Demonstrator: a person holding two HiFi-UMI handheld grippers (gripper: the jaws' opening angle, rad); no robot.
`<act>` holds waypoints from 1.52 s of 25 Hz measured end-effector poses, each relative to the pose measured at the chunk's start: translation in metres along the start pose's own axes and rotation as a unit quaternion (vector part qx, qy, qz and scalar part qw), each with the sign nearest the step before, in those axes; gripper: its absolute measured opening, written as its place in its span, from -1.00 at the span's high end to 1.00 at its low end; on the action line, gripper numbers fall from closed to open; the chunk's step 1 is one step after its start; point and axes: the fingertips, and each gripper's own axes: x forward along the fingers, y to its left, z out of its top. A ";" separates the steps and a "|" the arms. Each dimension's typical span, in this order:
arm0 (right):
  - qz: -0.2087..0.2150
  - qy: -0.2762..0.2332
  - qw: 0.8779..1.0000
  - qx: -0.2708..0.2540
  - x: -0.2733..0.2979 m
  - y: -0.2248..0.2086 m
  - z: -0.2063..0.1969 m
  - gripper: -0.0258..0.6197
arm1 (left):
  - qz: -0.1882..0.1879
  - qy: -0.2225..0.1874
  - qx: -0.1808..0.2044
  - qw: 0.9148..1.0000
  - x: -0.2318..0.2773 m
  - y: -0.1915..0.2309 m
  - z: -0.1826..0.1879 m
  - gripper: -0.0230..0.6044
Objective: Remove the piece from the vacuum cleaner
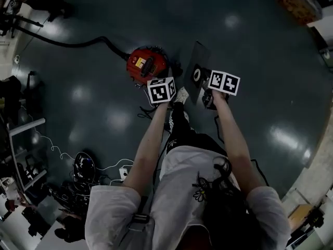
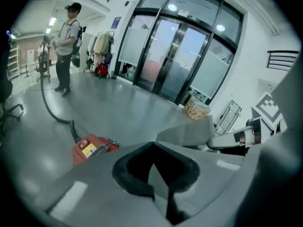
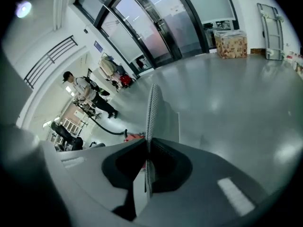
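The red vacuum cleaner (image 1: 147, 64) sits on the dark floor, its black hose (image 1: 67, 43) trailing away to the upper left. My right gripper (image 1: 207, 90) is shut on a flat grey piece (image 1: 196, 69) with a round hole, held up just right of the vacuum. Seen edge-on in the right gripper view, that piece (image 3: 151, 112) stands upright between the jaws of my right gripper (image 3: 148, 145). My left gripper (image 1: 162, 85) hovers beside the vacuum, and in its own view my left gripper (image 2: 154, 150) is shut on nothing, with the vacuum (image 2: 90, 148) low at left and the piece (image 2: 189, 132) off to the right.
A person (image 2: 66, 46) stands at the far end of the hose. Glass doors (image 2: 180, 56) and a cardboard box (image 3: 230, 44) line the back wall. Cables, a power strip (image 1: 124, 172) and dark gear (image 1: 78, 176) lie on the floor at my lower left.
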 end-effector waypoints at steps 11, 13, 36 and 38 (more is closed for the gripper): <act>0.130 -0.125 0.980 -0.090 -0.146 0.114 0.030 0.76 | -0.049 -0.182 0.118 0.975 -0.156 -0.096 0.089 0.93; 0.147 -0.158 0.970 -0.111 -0.175 0.141 0.042 0.76 | -0.055 -0.225 0.127 0.964 -0.189 -0.106 0.116 0.93; 0.164 -0.306 0.927 -0.143 -0.291 0.232 0.068 0.78 | -0.069 -0.382 0.156 0.908 -0.332 -0.089 0.201 0.93; 0.170 -0.311 0.924 -0.144 -0.309 0.229 0.070 0.78 | -0.068 -0.383 0.162 0.907 -0.340 -0.108 0.201 0.93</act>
